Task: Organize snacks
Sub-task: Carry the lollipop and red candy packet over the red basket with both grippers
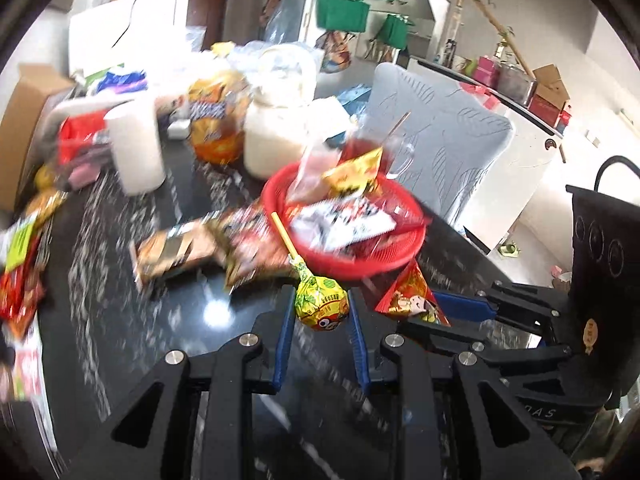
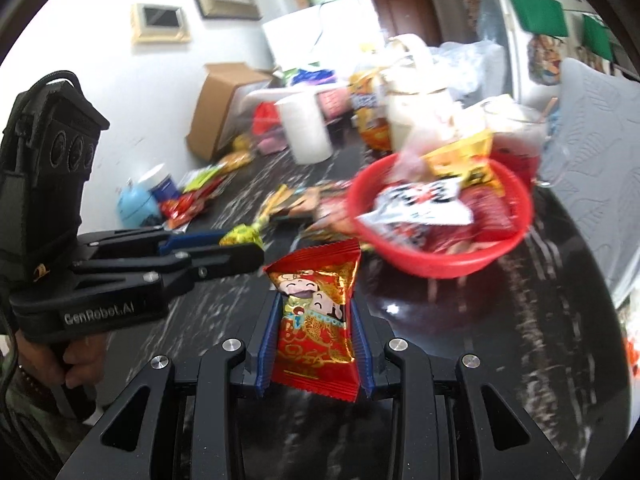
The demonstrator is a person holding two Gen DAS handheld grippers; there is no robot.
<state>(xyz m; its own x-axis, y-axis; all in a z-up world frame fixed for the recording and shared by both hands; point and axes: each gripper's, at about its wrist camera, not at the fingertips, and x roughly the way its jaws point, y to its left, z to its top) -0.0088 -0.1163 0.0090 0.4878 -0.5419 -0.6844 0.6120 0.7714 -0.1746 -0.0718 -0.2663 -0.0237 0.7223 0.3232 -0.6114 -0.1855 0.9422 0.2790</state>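
Observation:
My left gripper [image 1: 321, 308] is shut on a yellow-green lollipop [image 1: 320, 300], its yellow stick slanting up toward the red basket [image 1: 384, 260]. In the right wrist view my right gripper [image 2: 315, 312] is shut on a red and gold snack packet [image 2: 316, 320] with a cartoon figure; that packet [image 1: 408, 300] also shows at the right of the left wrist view. The red basket [image 2: 420, 264] holds several snack packets and stands just ahead of both grippers. The left gripper [image 2: 240, 246] with the lollipop [image 2: 242, 236] appears at the left of the right wrist view, held by a hand.
Loose snack packets [image 1: 208, 248] lie on the dark speckled table [image 1: 120, 300]. A white roll [image 1: 138, 148], an orange bag [image 1: 218, 120] and a white jar [image 1: 276, 140] stand behind. A pale chair back [image 1: 440, 132] rises behind the basket. A cardboard box [image 2: 224, 104] sits far left.

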